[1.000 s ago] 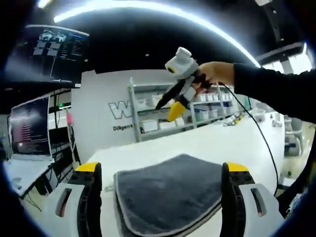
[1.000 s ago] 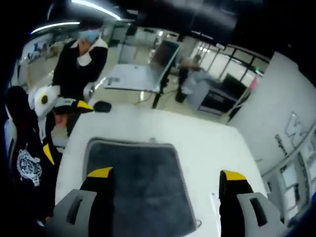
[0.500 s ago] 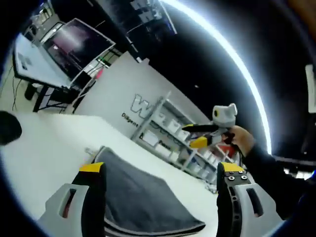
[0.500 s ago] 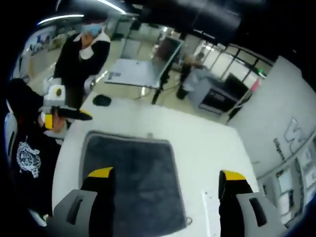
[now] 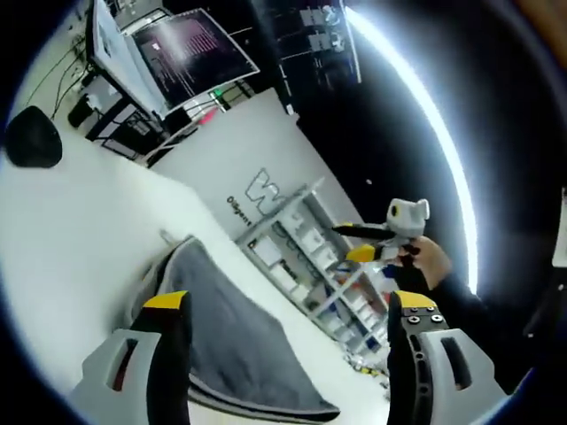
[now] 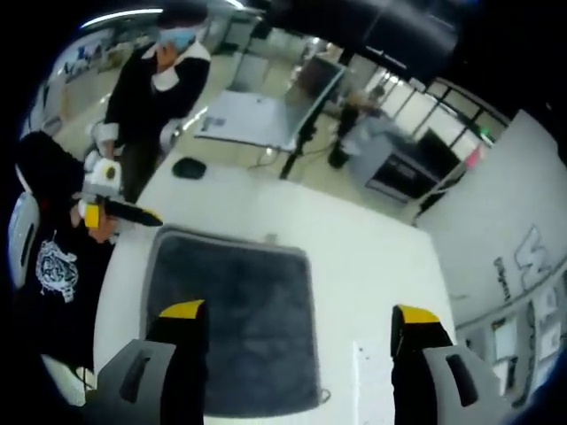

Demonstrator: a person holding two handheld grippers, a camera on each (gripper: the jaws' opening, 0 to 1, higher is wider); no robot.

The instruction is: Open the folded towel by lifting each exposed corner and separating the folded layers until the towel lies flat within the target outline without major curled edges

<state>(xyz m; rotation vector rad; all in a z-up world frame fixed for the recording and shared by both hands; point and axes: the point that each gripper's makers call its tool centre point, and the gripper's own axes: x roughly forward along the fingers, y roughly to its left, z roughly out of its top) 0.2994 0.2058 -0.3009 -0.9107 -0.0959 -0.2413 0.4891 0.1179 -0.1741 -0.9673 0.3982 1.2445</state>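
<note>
Currently: right gripper view, lower frame: right gripper (image 6: pixel 297 323) held with jaws wide, nothing between them, hovering above the towel (image 6: pixel 230 323). Towel dark grey, folded, lying flat on the white table (image 6: pixel 372 266), filling frame centre to lower centre; pale edging visible along its border. Left of towel, mid-left frame: left gripper (image 6: pixel 120 211) held by a person in a black printed top, jaws pointing toward the towel's upper-left corner, just beside it; contact unclear. Beyond, upper left: black mouse (image 6: pixel 189 167) on the table, second person (image 6: pixel 151 84) in black standing behind it. Further up: monitor on a stand (image 6: pixel 314 88).

Left gripper view, heavily rolled: left gripper (image 5: pixel 288 332) jaws wide apart, empty, at bottom of frame. Towel (image 5: pixel 230 341) between and beyond the jaws, lower centre, on the table (image 5: pixel 71 230). Right of centre: right gripper (image 5: pixel 376 239) in a hand (image 5: pixel 430 261), up off the table. Behind it: shelving (image 5: pixel 310 266) with bins, white wall with lettering. Upper left: mouse (image 5: pixel 31 137), screen (image 5: pixel 190 44).
</note>
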